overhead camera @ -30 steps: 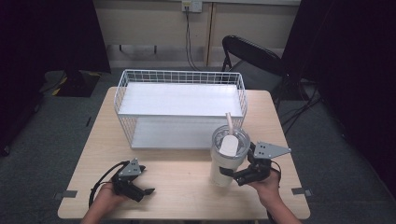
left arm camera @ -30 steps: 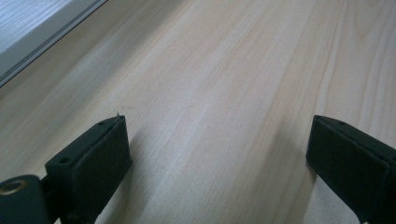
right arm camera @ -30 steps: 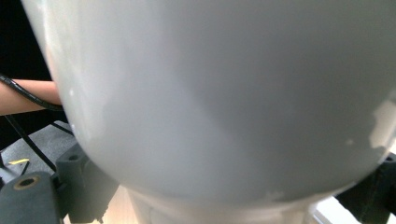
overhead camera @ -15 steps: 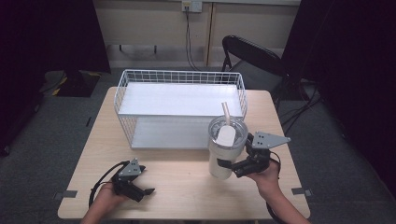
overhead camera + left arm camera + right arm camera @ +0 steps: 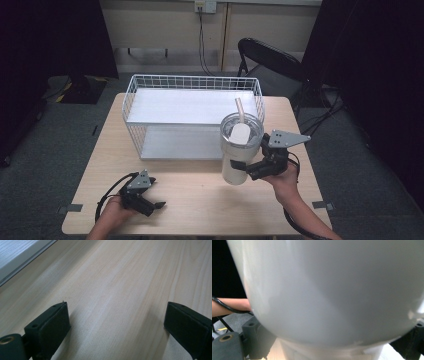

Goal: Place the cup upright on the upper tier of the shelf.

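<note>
Right claw [image 5: 246, 171] clamped on tumbler [image 5: 240, 150], low on body. Tumbler upright, lid and straw [image 5: 240, 107] on, held clear of surface [image 5: 200, 195], just in front of rack [image 5: 192, 107] at right end. Pickup looks done; carry underway by my read. Left: set it down, likely on rack's top shelf [image 5: 185, 106], but destination only a guess. Left claw [image 5: 151, 205] resting on surface near front-left, jaws wide apart, nothing between them. Tumbler wall [image 5: 332, 290] close against right camera.
</note>
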{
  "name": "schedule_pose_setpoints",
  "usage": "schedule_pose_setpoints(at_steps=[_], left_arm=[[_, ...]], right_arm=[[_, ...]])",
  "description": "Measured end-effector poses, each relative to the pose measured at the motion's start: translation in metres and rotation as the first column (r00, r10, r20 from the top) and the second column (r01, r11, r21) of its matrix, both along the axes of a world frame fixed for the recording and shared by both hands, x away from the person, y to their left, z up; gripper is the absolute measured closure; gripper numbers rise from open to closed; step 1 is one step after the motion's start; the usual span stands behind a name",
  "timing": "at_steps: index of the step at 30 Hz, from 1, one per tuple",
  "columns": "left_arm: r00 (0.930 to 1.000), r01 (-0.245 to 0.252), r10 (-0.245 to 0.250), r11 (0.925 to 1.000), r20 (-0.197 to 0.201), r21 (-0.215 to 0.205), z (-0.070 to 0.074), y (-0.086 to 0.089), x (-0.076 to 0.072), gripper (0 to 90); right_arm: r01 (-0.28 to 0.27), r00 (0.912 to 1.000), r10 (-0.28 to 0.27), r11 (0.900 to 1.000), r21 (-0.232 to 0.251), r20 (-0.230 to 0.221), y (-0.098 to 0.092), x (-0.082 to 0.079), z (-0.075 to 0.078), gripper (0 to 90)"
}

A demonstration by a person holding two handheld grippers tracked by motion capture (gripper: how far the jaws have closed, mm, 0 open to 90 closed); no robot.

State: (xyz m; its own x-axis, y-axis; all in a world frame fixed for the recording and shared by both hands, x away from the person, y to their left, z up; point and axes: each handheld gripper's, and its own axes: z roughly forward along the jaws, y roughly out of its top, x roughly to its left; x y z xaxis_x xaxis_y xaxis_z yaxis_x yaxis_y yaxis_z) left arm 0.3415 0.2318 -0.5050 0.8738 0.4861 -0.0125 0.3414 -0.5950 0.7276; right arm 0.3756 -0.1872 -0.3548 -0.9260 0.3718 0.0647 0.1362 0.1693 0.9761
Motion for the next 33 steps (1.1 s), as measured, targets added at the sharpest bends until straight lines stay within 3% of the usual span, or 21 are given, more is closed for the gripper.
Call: schedule_pose_setpoints(at_steps=[9,33], left_arm=[[1.0,-0.001,0.001,1.0,-0.001,0.0,0.0,0.0,0.0,5.7],[1.0,0.0,0.0,1.0,-0.001,0.0,0.0,0.0,0.0,5.7]], right_arm=[[-0.003,1.0,0.003,1.0,0.005,-0.007,0.004,0.008,0.015,9.1],[-0.021,0.9993,0.021,1.0,0.007,0.031,0.028,0.024,0.063,9.1]])
